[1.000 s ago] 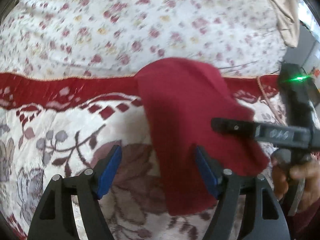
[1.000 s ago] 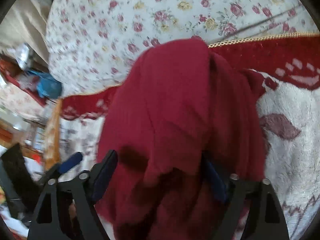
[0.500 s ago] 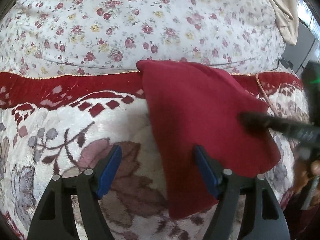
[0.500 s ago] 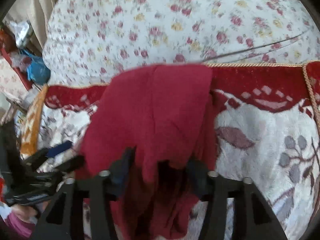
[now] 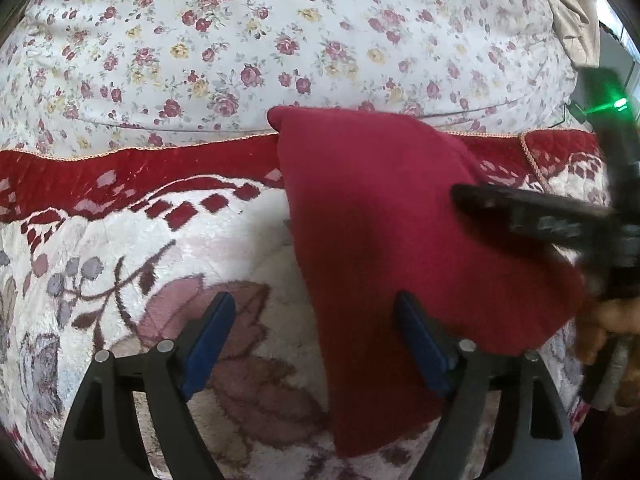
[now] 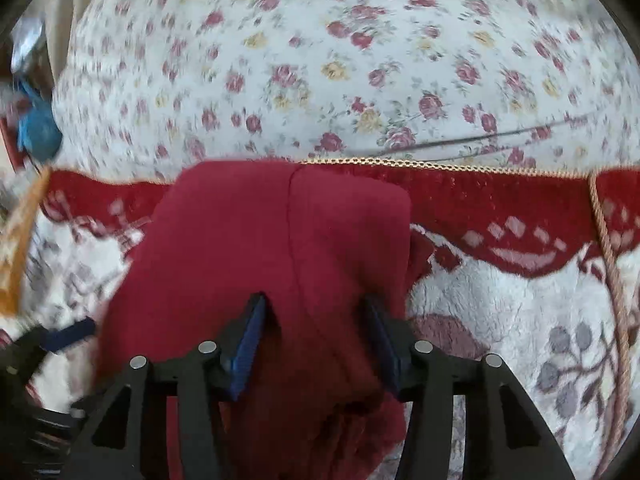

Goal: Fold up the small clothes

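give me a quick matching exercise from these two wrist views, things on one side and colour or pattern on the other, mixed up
Things:
1. garment
2. bedsheet
3. blanket border
4. pads on the left gripper fingers

Colour or pattern:
a. white with small roses
b. blue
c. plain dark red
d. red with pale diamond shapes and a gold cord edge

Pairs: 1-c, 2-a, 3-d, 4-b

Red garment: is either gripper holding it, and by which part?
Neither. The left gripper and right gripper are both open; the red garment lies loose on the blanket.
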`<state>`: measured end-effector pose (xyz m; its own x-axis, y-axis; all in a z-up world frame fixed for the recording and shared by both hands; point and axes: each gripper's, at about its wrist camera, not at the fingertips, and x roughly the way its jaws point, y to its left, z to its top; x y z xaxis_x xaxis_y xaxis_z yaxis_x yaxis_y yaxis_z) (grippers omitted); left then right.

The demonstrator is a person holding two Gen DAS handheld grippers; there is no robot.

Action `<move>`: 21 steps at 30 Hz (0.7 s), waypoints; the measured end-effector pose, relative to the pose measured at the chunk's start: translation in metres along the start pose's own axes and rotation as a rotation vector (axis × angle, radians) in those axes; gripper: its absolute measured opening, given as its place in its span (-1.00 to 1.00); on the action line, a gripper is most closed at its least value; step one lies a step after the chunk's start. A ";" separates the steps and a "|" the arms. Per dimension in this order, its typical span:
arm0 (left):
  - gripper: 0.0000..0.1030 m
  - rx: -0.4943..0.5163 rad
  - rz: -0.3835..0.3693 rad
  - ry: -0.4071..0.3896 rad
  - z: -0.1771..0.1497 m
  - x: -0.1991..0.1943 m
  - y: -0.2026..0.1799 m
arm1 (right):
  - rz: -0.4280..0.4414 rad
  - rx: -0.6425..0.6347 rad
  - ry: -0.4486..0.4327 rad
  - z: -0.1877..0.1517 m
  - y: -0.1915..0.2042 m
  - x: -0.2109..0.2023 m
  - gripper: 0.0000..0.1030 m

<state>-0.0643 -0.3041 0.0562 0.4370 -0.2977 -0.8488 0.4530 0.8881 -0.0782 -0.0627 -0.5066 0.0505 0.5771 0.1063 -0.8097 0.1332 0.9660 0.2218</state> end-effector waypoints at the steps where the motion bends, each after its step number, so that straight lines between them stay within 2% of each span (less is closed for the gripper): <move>1: 0.60 0.004 0.004 -0.003 0.000 -0.001 -0.001 | 0.007 -0.001 -0.001 -0.001 0.003 -0.007 0.09; 4: 0.61 0.012 0.015 -0.011 -0.001 -0.002 -0.002 | 0.026 -0.030 -0.019 -0.017 0.009 -0.030 0.13; 7: 0.62 0.010 0.018 -0.017 -0.002 -0.003 -0.002 | -0.053 -0.075 0.029 -0.039 0.012 -0.025 0.13; 9: 0.63 0.014 0.023 -0.016 -0.003 -0.003 -0.003 | -0.054 -0.048 0.038 -0.049 0.006 -0.020 0.13; 15: 0.67 0.049 0.053 -0.049 -0.007 -0.009 -0.007 | -0.085 -0.058 0.023 -0.058 0.012 -0.044 0.14; 17: 0.67 0.045 0.054 -0.055 -0.007 -0.011 -0.007 | -0.069 -0.033 0.003 -0.056 0.011 -0.053 0.18; 19: 0.67 0.037 0.047 -0.059 -0.005 -0.013 -0.006 | -0.059 0.014 -0.039 -0.051 0.009 -0.061 0.42; 21: 0.67 0.021 0.036 -0.064 -0.004 -0.016 -0.003 | -0.060 0.066 -0.072 -0.043 0.002 -0.065 0.55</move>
<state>-0.0758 -0.3007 0.0677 0.5020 -0.2880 -0.8155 0.4520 0.8913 -0.0365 -0.1341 -0.5012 0.0802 0.6227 0.0288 -0.7820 0.2209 0.9522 0.2109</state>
